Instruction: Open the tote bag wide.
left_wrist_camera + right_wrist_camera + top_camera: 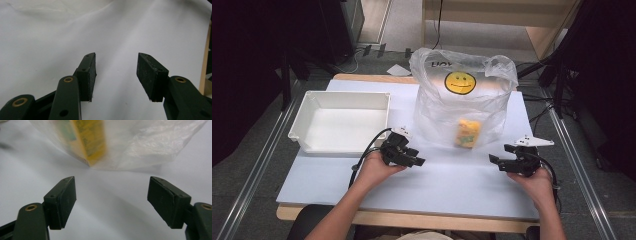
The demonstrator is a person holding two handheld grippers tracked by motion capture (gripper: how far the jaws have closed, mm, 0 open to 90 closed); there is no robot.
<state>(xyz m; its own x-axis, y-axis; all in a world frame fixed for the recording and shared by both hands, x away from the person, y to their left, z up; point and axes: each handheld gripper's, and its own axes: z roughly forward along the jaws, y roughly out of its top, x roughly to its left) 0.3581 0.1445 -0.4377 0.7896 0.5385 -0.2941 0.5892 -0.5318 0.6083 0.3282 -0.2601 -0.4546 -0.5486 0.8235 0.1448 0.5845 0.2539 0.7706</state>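
From the high view we see a thin, clear plastic carrier bag printed with a yellow smiling face (pixel 460 100) standing on the white-covered bench (pixel 447 185), just ahead of and between our two tongs, with a small yellow and green carton (pixel 467 133) resting at its bottom. We judge the bag to be light, limp and slippery, likely to crumple and slide unless it is pinched; its bunched handles at the top, or the loose film by the mouth, look like the best places to take hold, while the carton seems stiff, light and easy to squeeze through the film. A shallow white rectangular plastic tub (pixel 341 120) sits empty just beyond the left tongs (pixel 412 156), which our left hand (pixel 374 170) holds low over the bench, angled inward toward the bag with jaws apart and empty. The right tongs (pixel 501 156) mirror them from the other side, gripped by our right hand (pixel 537 181), jaws spread and holding nothing. In the left gripper view, the left tongs (pixel 116 71) gape over bare white bench. In the right gripper view, the right tongs (pixel 111 200) stand wide open just short of the bag (pixel 150 145), the carton (pixel 87 140) straight ahead, slightly left of centre.
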